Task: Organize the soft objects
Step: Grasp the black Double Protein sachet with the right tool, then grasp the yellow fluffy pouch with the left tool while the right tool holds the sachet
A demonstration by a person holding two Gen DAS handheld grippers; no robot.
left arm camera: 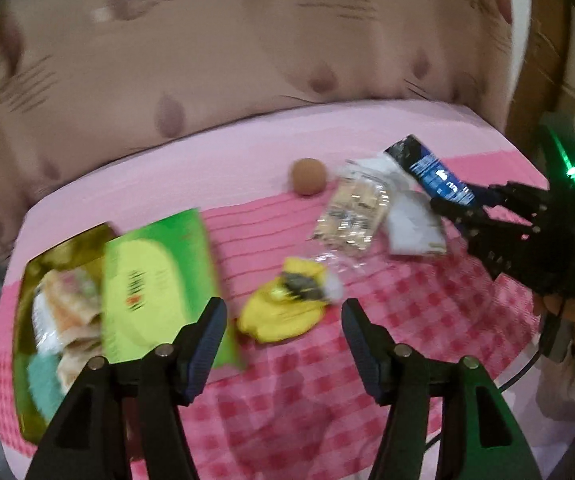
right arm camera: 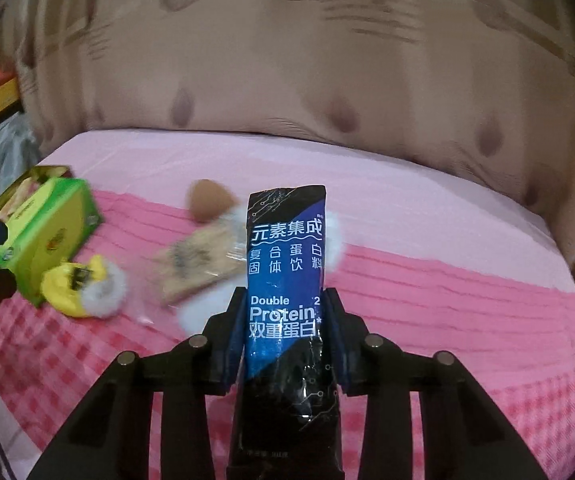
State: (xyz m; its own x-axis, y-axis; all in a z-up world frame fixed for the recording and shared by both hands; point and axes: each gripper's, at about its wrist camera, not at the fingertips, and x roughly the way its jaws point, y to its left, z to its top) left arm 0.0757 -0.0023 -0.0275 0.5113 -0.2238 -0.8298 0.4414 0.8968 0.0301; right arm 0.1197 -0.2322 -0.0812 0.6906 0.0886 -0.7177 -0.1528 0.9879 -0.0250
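My right gripper (right arm camera: 285, 312) is shut on a blue and black protein sachet (right arm camera: 285, 264) and holds it above the pink bed; the sachet also shows in the left wrist view (left arm camera: 427, 170). My left gripper (left arm camera: 283, 316) is open and empty, just short of a yellow plush toy (left arm camera: 283, 310), also in the right wrist view (right arm camera: 75, 288). A clear packet of crackers (left arm camera: 351, 216), a white soft packet (left arm camera: 413, 226) and a brown ball (left arm camera: 308, 177) lie further back.
A green box (left arm camera: 31, 316) holding soft items stands at the left, its green lid (left arm camera: 155, 280) leaning on it. A padded beige headboard (left arm camera: 247, 52) rises behind the bed. The pink checked sheet (left arm camera: 307, 392) covers the near bed.
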